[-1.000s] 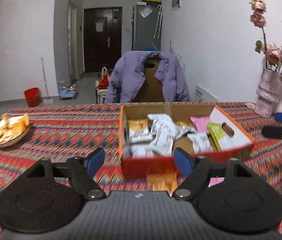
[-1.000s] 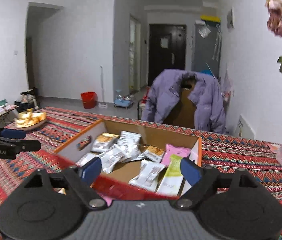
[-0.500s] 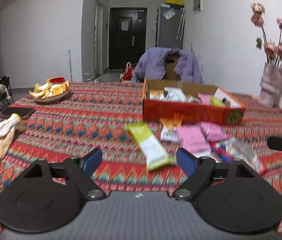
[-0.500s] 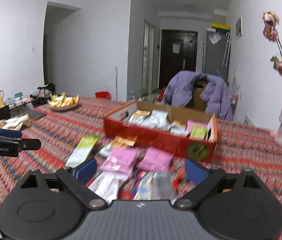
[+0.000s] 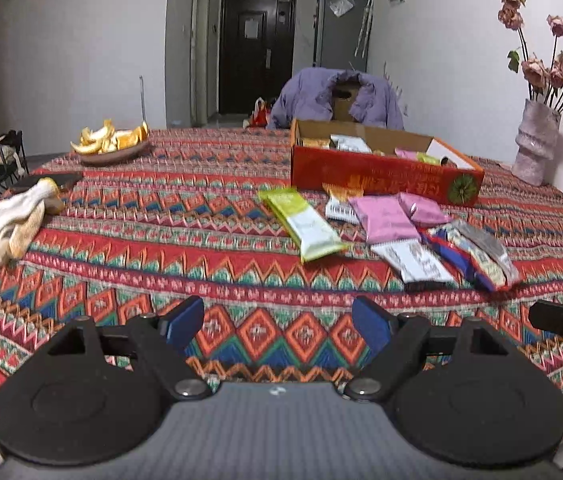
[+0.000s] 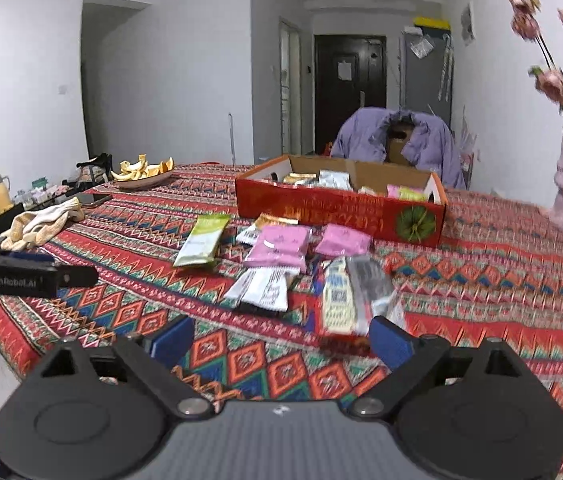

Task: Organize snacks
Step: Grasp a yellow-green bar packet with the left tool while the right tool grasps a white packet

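Note:
A red cardboard box (image 5: 381, 180) (image 6: 337, 208) holding several snack packets stands on the patterned tablecloth. In front of it lie loose snacks: a green packet (image 5: 305, 220) (image 6: 203, 240), two pink ones (image 5: 383, 218) (image 6: 281, 246), a white one (image 5: 413, 260) (image 6: 261, 288) and silver-blue bars (image 5: 477, 252) (image 6: 355, 292). My left gripper (image 5: 277, 320) hovers open over the table's near part, short of the snacks, with nothing between its pads. My right gripper (image 6: 281, 340) is open too. Its right pad sits just before the silver-blue bars, not touching them.
A bowl of orange peels (image 5: 111, 146) stands at the back left. Pale gloves (image 5: 1, 228) and a dark phone (image 5: 47, 180) lie at the left edge. A pink vase (image 5: 535, 148) with dried flowers stands at the right. A chair with a purple jacket (image 5: 337, 98) is behind the table.
Both grippers have drawn back from over the box toward the table's near edge and dropped lower; the loose snacks have come into view. The right jaws stand wider.

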`<state>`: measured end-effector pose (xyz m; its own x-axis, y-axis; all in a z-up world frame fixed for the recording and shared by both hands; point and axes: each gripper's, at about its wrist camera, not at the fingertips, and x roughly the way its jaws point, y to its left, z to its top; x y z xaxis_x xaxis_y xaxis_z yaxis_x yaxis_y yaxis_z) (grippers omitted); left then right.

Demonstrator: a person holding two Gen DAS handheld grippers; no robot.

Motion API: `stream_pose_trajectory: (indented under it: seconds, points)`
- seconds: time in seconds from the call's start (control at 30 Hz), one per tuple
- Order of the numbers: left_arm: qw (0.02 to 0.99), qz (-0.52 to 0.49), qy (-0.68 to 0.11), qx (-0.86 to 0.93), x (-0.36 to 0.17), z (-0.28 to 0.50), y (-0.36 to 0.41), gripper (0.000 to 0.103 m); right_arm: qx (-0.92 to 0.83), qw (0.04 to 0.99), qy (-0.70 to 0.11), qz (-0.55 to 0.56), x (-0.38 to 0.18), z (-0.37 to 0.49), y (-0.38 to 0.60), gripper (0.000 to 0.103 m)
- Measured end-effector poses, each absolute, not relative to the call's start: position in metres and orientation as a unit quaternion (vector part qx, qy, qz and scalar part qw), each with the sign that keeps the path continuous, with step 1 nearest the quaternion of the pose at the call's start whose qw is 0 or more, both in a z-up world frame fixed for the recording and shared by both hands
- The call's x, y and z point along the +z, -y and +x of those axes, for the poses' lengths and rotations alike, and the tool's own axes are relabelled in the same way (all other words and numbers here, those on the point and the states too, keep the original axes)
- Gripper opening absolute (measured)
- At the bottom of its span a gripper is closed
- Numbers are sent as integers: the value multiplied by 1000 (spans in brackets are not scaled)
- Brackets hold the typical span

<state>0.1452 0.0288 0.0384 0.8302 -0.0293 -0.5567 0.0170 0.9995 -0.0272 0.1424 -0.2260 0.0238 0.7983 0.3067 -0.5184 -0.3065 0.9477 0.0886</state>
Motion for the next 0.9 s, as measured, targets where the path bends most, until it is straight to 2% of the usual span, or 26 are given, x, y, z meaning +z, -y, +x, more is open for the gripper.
stream_pose_trajectory:
  seconds: [0.33,0.5,0.63,0.9]
  points:
    - [954,-11,-297,-23,31,178,-29,83,175,944,-280,24,14,173,206,92]
    - [953,-4,-301,-34,28,217,-24,82,164,942,-293,13,4,216,183,78]
    - [953,-6,-300,-45,27,255,-23,82,165,934,-315,-13,-8,251,162,76]
    - [931,-19,-355,-87,6,332,-19,80,146,928,-341,-16,-28,289,152,53]
